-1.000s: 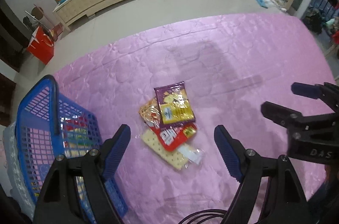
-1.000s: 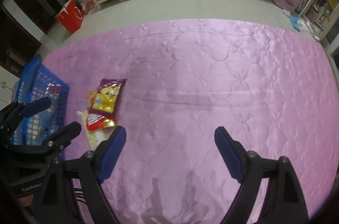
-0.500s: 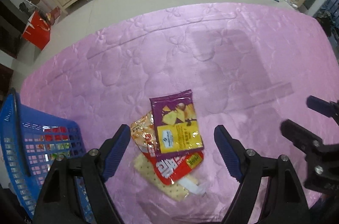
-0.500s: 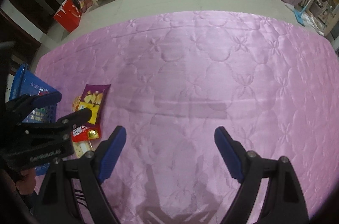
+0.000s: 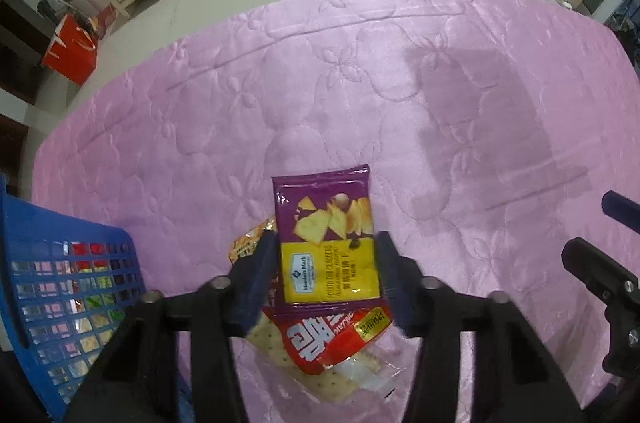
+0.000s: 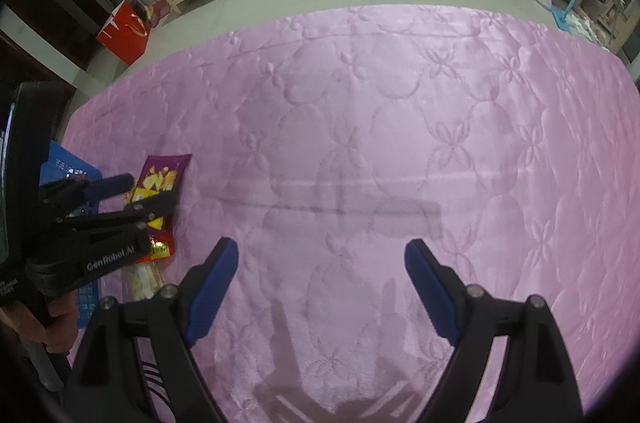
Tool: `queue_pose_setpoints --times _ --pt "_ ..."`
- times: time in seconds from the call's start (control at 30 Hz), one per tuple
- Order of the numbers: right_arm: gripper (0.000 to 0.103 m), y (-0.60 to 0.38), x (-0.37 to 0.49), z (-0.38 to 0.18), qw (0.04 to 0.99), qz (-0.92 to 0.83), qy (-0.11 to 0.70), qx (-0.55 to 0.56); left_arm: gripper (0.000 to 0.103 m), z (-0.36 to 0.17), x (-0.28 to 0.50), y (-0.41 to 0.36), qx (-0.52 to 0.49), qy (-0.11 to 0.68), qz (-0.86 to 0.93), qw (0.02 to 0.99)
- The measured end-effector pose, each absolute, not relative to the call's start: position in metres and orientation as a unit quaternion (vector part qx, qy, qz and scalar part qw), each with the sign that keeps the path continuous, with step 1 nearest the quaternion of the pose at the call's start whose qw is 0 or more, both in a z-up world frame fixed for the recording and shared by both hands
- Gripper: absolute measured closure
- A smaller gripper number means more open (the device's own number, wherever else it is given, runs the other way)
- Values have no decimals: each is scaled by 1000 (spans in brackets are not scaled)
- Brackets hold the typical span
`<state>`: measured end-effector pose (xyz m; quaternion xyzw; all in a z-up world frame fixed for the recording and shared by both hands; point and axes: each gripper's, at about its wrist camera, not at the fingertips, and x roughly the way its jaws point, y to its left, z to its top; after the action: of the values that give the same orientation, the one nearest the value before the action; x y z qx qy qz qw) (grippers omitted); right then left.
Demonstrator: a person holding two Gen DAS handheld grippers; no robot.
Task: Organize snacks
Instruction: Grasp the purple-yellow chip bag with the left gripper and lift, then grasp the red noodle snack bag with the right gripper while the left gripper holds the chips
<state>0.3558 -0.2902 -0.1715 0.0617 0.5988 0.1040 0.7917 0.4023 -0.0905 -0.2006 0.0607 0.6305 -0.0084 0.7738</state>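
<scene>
left gripper (image 5: pixel 326 279) closing round purple chip bag (image 5: pixel 326 239), contact unclear | right gripper (image 6: pixel 320 287) open, idle | pinch top bag only, lift clear of red packet (image 5: pixel 332 339), carry to blue basket (image 5: pixel 68 287)

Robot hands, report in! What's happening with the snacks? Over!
Left gripper straddling the purple cracker bag, jaws not clamped. Right gripper open, empty. Bag tops the snack pile; blue basket left. Nothing blocking.

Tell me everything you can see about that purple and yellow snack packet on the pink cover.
The purple snack packet is a flat, glossy foil-like bag, purple above with pictured crackers and chips, yellow below with dark print. It lies face up on top of a small pile: a red packet under its near end and an orange one at its left. The left gripper straddles its lower half, one blue pad at each long edge; whether they already squeeze it is unclear.
</scene>
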Motion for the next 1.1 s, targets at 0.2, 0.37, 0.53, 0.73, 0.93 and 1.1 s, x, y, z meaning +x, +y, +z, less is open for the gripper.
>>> queue_pose_setpoints --times 0.2,0.37,0.53,0.73,0.93,1.1 --pt "15 -284 355 -169 792 111 598 62 58 -178 389 -79 54 606 -6 793" --pt "15 -264 356 -164 787 135 597 74 58 -140 367 -65 43 571 -12 819" --pt "15 -232 354 -159 783 164 595 77 58 -100 340 -46 34 534 -27 845" --pt "15 -190 360 -162 770 205 599 77 58 -67 307 -23 37 501 -32 864" --pt "15 -144 363 -180 750 225 620 48 58 -62 291 -7 56 488 -23 871" --pt "40 -126 368 -201 737 205 643 29 58 -61 285 7 50 486 -17 872"
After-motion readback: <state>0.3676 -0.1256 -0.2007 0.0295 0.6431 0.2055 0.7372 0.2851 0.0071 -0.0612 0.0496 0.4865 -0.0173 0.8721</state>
